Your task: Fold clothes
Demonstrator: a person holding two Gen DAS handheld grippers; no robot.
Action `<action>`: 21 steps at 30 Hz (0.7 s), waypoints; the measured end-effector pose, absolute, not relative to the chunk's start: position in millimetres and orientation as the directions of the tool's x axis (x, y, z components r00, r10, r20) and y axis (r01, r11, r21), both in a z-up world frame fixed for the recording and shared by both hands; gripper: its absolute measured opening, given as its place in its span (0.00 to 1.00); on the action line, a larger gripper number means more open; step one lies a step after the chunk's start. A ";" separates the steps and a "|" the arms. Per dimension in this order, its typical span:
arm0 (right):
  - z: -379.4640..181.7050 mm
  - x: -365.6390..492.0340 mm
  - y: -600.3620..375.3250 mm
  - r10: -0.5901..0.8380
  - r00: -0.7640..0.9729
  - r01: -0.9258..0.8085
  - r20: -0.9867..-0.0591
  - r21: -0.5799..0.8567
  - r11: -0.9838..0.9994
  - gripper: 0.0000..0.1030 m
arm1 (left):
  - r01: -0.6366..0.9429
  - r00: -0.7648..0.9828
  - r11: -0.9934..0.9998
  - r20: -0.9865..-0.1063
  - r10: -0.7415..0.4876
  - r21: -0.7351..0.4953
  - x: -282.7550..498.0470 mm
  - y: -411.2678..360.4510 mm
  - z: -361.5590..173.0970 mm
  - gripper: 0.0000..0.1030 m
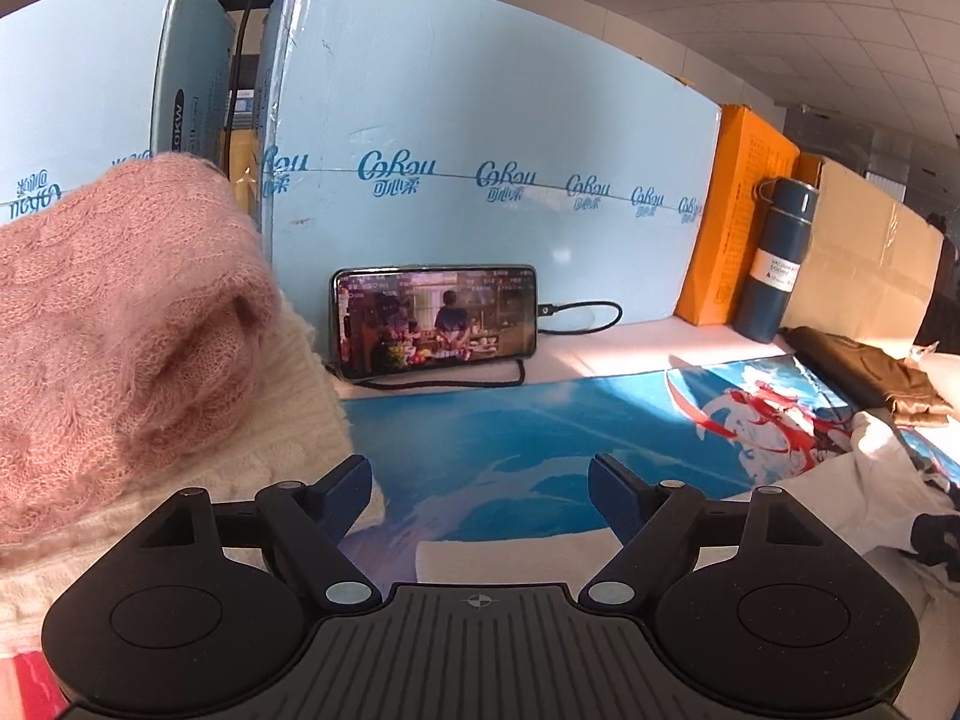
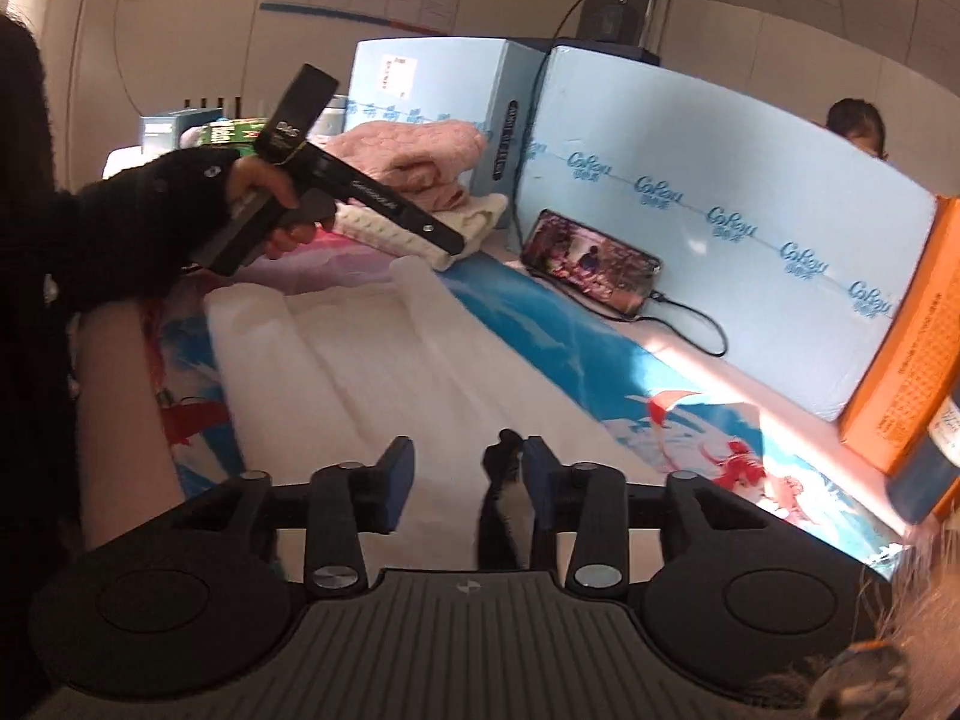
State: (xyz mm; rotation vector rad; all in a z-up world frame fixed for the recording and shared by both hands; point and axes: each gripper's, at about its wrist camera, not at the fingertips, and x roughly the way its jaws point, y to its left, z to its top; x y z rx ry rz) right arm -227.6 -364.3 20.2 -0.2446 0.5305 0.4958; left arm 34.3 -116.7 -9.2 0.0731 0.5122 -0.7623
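**Soft white garment spread on the mat, both grippers empty**

At far left, two folded knits are stacked: a pink sweater (image 1: 120, 312) on a cream sweater (image 1: 180, 516). Both look fluffy, light and compressible, one of each. The left gripper (image 1: 480, 492) hovers beside them, jaws wide apart, holding nothing. In the middle, one white garment (image 2: 372, 372) lies spread on the blue printed mat (image 1: 498, 432); it looks thin, limp and probably light, so I would pinch a hem corner or edge. The right gripper (image 2: 467, 483) sits over its near end, jaws parted, a black trim piece (image 2: 501, 498) touching its right finger, ungripped. One brown garment (image 1: 870, 372) lies far right.
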 end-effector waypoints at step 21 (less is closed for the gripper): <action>6.0 -241.0 -394.0 0.304 0.859 -0.195 -0.413 0.285 0.938 0.81 | 0.753 0.617 0.653 -0.426 -0.661 0.078 -35.1 -130.6 -0.2 0.87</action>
